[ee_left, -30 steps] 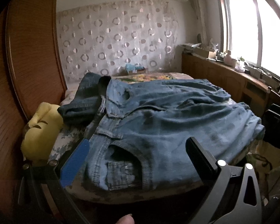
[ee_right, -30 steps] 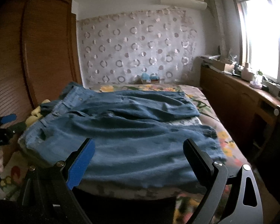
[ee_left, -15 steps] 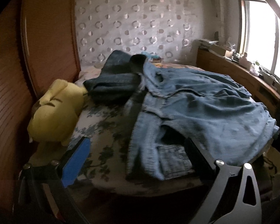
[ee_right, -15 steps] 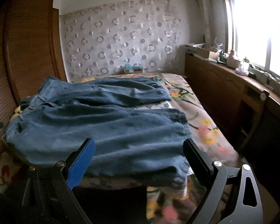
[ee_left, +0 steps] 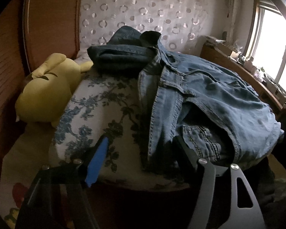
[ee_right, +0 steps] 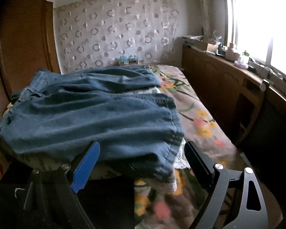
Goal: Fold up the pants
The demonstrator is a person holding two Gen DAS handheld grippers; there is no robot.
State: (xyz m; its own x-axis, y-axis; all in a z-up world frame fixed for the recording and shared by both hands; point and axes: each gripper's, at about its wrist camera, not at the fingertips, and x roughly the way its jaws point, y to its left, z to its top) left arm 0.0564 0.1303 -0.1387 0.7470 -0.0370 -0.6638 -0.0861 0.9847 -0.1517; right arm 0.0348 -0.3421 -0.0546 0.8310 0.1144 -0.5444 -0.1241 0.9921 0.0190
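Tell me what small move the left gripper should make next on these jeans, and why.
Probably ease the left gripper slightly forward so its closing jaws take the near waistband corner of the jeans. The denim edge already lies between the fingers, but the pads do not yet press on it. The right gripper waits open at the leg hem.

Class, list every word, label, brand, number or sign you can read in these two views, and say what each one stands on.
Printed lettering on the inside pocket lining of the jeans, near the waistband: too small and skewed to read.
Boxes on the windowsill ledge: any print is too blurred to read.
Nothing else carries legible text.
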